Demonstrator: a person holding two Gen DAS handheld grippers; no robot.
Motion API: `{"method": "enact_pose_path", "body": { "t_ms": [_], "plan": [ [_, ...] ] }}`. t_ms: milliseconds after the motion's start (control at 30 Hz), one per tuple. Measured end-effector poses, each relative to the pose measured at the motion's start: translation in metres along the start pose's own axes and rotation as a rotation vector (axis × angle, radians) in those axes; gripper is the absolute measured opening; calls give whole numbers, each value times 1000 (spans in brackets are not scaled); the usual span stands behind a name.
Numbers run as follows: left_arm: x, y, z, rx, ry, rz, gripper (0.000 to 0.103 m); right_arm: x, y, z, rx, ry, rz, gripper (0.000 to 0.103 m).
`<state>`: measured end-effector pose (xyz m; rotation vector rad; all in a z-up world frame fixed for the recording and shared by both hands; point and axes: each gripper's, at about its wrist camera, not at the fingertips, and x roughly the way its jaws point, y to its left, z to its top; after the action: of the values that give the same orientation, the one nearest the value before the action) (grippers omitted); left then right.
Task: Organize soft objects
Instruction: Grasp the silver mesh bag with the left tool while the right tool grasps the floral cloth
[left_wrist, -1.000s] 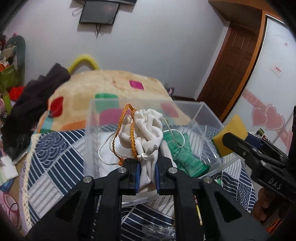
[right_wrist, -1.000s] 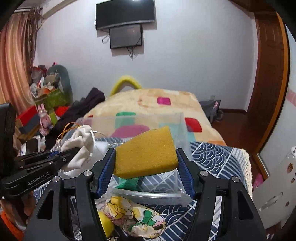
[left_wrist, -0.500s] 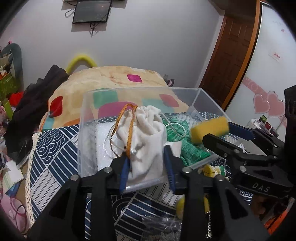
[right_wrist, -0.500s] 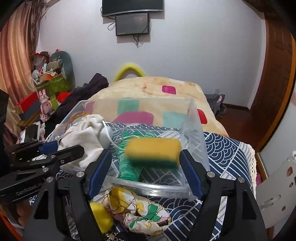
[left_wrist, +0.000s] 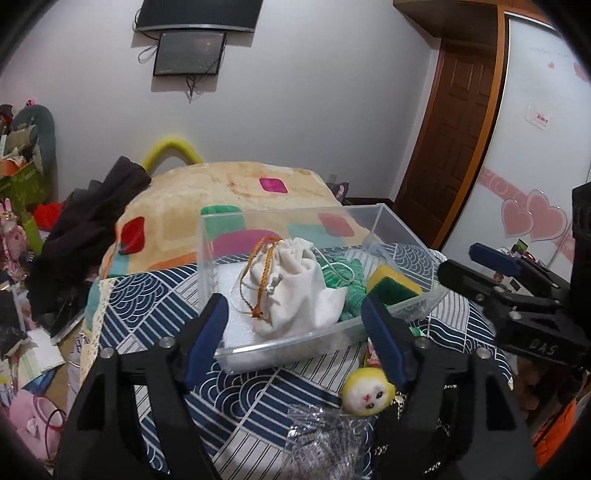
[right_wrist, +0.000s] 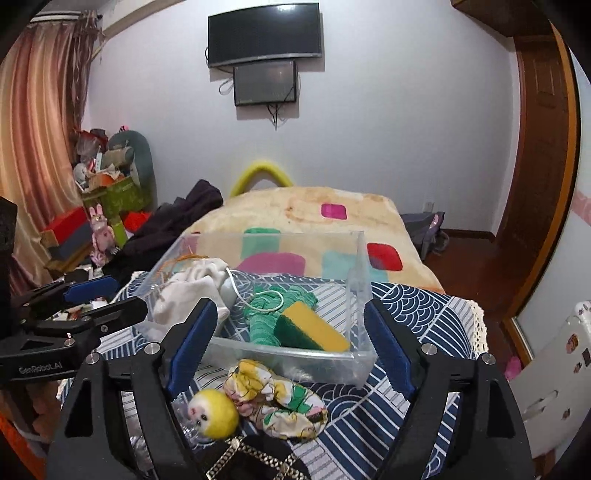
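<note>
On the bed: a clear bin (left_wrist: 402, 302) sits on the patterned cover (right_wrist: 417, 306).
Bin contents: white pouch (left_wrist: 299, 291), green knit (right_wrist: 273, 314) and sponge (right_wrist: 314, 328), all lying inside.
Still outside: yellow plush head (right_wrist: 212, 413) and floral scrunchie (right_wrist: 280, 398), touching each other just in front of the bin.
Left gripper (left_wrist: 295, 339): jaws wide, holding nothing, hovering before the bin.
Right gripper (right_wrist: 288, 343): jaws wide and bare, above the plush head and scrunchie.
Handling: both leftovers look light and squashy; the plush head may roll, so pinch it across its middle. Gather the scrunchie at a thick fold; thin fabric could slip.
</note>
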<state>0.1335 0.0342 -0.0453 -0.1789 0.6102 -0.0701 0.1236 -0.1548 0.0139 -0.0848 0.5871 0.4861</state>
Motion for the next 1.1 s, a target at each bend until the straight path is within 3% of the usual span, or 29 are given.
{"method": "enact_pose_path", "body": {
  "t_ms": [167,333,633,933,1000,1100],
  "plan": [
    [-8,-2,-13,13,1,35,87,-7,1,-9,6,-6,5,80],
    [-9,-2,-36,10,34,43,91,0,0,-27,25,41,10,80],
    [10,-8,-82,18,175,35,91,29,-11,-67,71,182,11,80],
    [24,-13,-113,0,254,11,91,45,-17,-79,125,276,63,42],
    [24,-14,-117,2,258,-4,84,46,-18,-80,134,283,77,27],
    [23,-14,-118,1,255,-33,70,41,-19,-81,136,276,81,16]
  ]
}}
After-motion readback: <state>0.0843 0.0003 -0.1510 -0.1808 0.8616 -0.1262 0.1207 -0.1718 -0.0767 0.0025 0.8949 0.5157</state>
